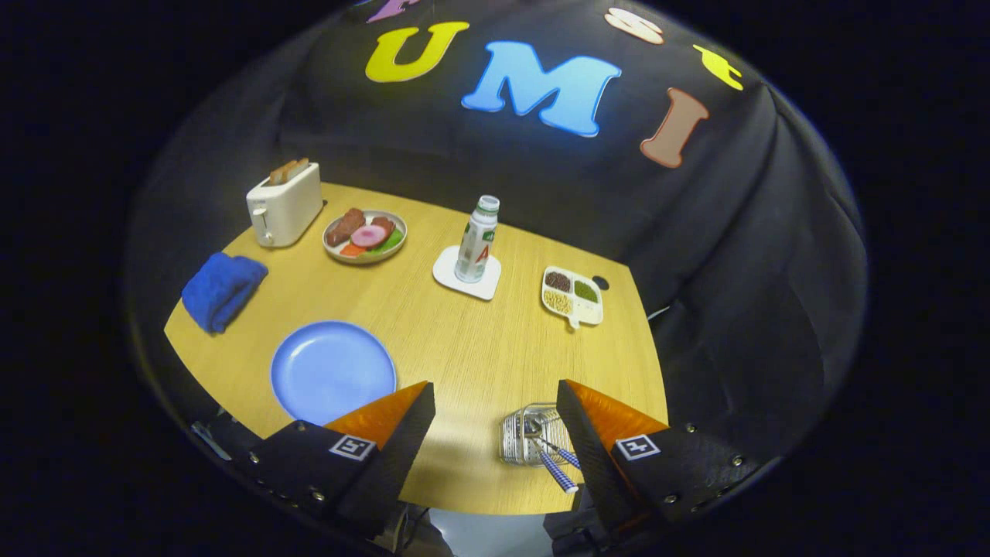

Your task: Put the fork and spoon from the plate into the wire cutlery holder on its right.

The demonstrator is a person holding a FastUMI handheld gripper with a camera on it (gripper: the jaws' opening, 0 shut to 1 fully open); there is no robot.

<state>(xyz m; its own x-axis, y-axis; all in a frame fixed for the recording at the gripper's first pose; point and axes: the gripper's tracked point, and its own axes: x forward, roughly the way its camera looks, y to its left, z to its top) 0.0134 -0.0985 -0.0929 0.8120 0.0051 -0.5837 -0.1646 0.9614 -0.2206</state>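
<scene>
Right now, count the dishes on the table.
3. A blue plate lies bare by the left finger. A food plate sits beside the toaster. A divided tray of grains lies right of the bottle. The gripper is open, holding nothing.

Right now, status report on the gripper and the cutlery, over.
Gripper open, holding nothing. Blue plate bare. Two blue-handled utensils in the wire cutlery holder beside the right finger. Nothing in the way.
</scene>
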